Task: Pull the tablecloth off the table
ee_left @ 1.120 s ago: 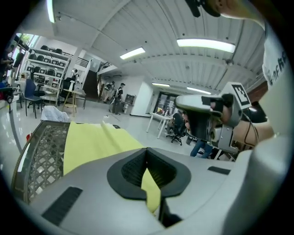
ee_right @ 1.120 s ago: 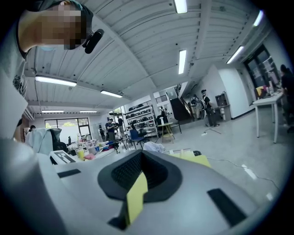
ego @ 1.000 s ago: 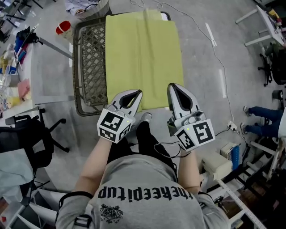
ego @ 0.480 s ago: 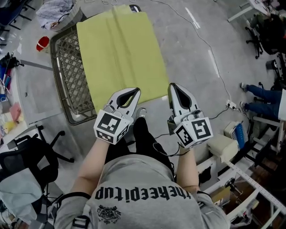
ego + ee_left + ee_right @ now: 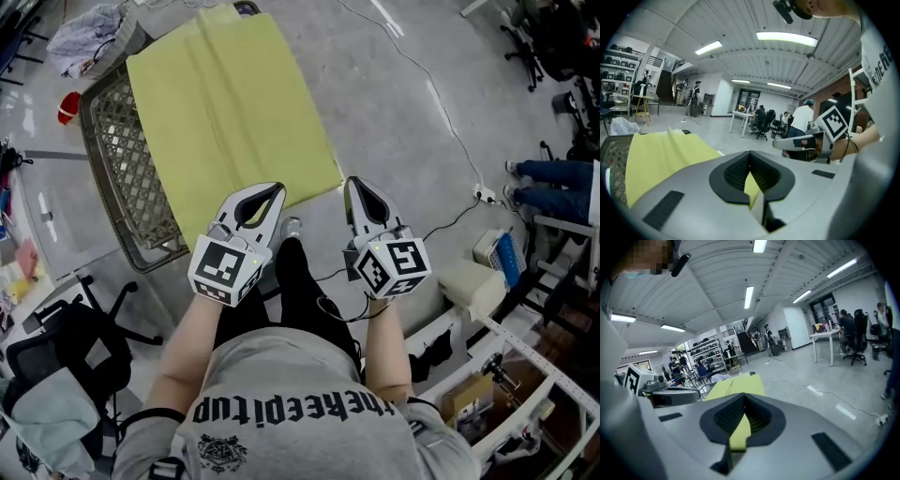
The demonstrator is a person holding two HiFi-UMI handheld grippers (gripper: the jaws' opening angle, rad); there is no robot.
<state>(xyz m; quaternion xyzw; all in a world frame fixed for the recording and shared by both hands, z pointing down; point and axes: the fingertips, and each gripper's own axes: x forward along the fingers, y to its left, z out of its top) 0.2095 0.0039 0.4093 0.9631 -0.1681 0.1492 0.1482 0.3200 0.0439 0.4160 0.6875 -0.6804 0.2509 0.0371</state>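
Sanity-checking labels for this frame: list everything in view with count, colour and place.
tablecloth: one, yellow-green, over the right part of the table, stretched towards the person
table: one, grey metal lattice top, ahead and to the left, left part uncovered
cup: one, red, left of the table
cloth bundle: one, pale, beyond the table's far left corner
office chair: one, black, lower left
bystander's legs: one pair, blue jeans, right edge
left gripper: one, grey-white, shut on the tablecloth's near edge
right gripper: one, grey-white, shut on the same edge, further right
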